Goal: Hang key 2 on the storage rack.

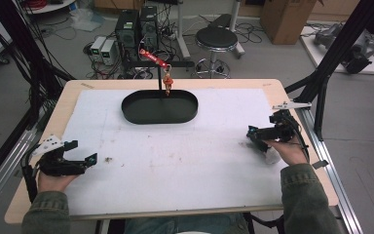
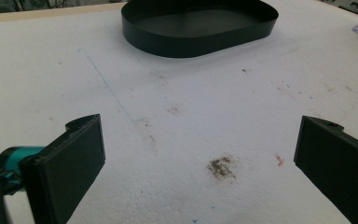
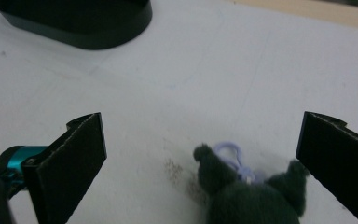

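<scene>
- Plush keychain toy (image 3: 247, 198) looked soft and light; I judged its dark body the best hold.
- Right hand-held gripper (image 3: 200, 154) stood released over it; left hand-held gripper (image 2: 198, 154) released too.

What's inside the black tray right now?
In the left gripper view the black tray shows a bare dark floor. Its near wall hides the front strip of the floor. In the high view a thin post with a red strap rises at its far rim.

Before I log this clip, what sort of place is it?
Most likely a lab or workshop: computer towers and loose cables sit on the floor behind the table, with a round stool and a cardboard box nearby.
</scene>
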A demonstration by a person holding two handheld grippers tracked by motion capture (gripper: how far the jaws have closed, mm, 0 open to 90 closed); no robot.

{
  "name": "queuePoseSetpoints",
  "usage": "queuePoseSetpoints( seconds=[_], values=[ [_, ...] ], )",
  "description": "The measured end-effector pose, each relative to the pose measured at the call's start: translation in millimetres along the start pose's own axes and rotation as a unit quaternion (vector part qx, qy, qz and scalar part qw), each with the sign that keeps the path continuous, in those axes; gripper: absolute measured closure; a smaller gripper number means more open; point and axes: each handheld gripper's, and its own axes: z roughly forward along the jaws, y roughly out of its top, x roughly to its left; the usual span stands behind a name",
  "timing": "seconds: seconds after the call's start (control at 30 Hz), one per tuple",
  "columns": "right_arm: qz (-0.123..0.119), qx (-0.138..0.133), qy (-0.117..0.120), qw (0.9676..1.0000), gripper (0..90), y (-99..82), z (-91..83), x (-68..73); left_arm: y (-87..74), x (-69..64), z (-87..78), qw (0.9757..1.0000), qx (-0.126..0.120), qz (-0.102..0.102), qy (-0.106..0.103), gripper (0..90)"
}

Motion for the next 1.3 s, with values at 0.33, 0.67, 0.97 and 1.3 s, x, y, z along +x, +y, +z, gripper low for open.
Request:
queuePoseSetpoints(
  seconds=[0.33, 0.67, 0.97, 1.3],
  values=[
    [-0.011, 0.049, -0.027, 0.9984, 0.5, -30.9, 6.1, -6.9, -0.6, 0.9, -1.7, 1.0, -0.002, -0.002, 0.005, 2.3],
    [0.021, 0.075, -0.036, 0.9963, 0.6, -56.2, 15.4, -20.5, -0.7, 1.0, -1.4, 1.0, -0.002, -0.004, -0.001, 2.2],
    [0.034, 0.125, -0.063, 0.9896, 4.3, -64.5, 24.5, -21.4, -0.1, 0.8, -1.9, 0.9999, -0.009, -0.009, -0.004, 2.3],
    [0.062, 0.129, -0.052, 0.9883, 16.0, -71.4, 23.2, -26.6, -1.0, 1.4, -0.4, 1.0, 0.001, -0.007, -0.003, 2.3]
  ],
)
